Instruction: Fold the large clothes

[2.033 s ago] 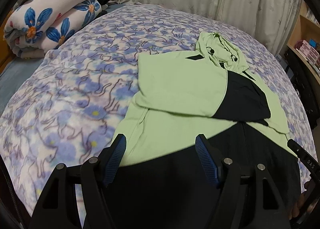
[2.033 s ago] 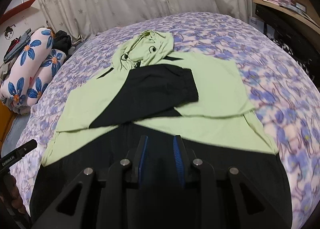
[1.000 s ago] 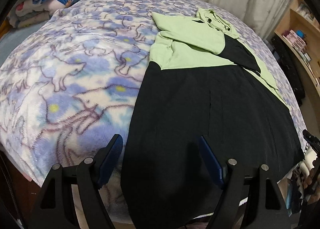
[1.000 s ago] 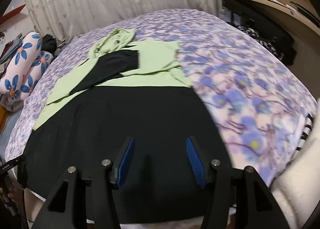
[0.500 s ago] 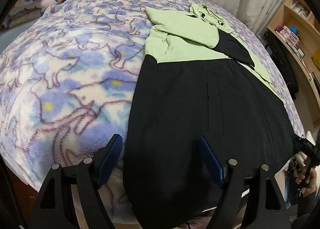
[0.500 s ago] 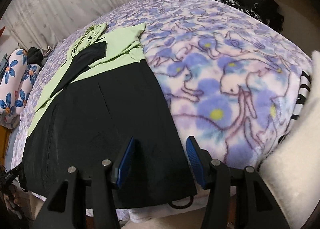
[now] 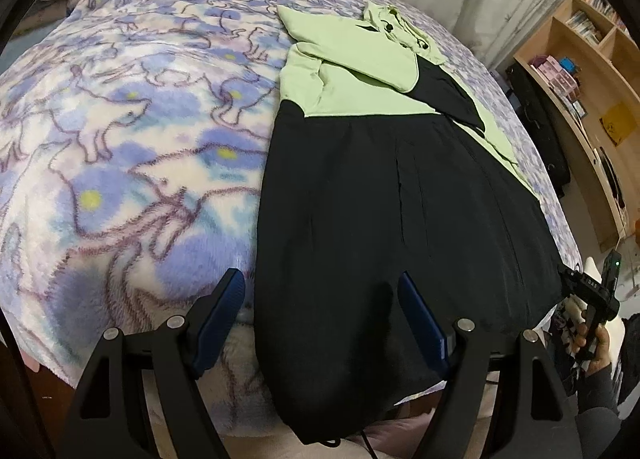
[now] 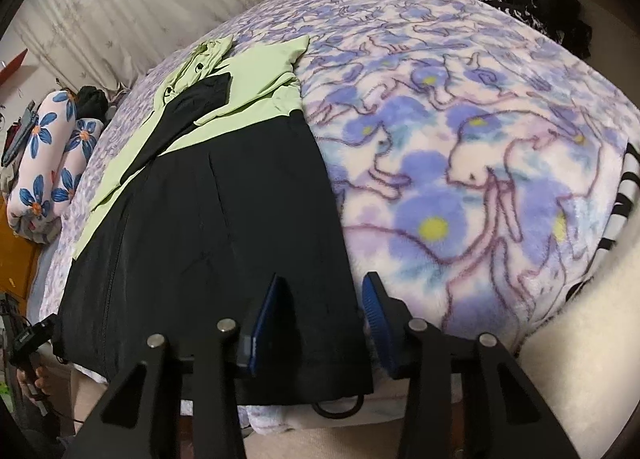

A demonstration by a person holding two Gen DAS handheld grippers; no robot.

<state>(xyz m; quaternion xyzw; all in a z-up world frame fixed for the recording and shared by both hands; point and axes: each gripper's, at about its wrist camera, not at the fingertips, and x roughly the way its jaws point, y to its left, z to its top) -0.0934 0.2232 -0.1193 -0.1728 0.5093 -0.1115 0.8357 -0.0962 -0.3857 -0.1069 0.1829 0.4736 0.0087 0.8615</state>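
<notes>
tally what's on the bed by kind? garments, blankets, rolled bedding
Garments: 1, the green-and-black jacket, laid flat with its sleeves folded in
Blankets: 1, the purple cat-print blanket under it
Rolled bedding: 1, the blue-flower quilt roll at the far side
Total: 3

A bed (image 7: 120, 131) under a purple floral fleece blanket (image 8: 460, 163) carries a green-and-black jacket (image 7: 380, 199).

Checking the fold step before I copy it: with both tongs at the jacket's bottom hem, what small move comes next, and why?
Probably close both tongs on the hem corners. The right tongs, which have just been closing, straddle the black jacket's right corner without pinching it, and the left tongs stand open over the left corner.
</notes>
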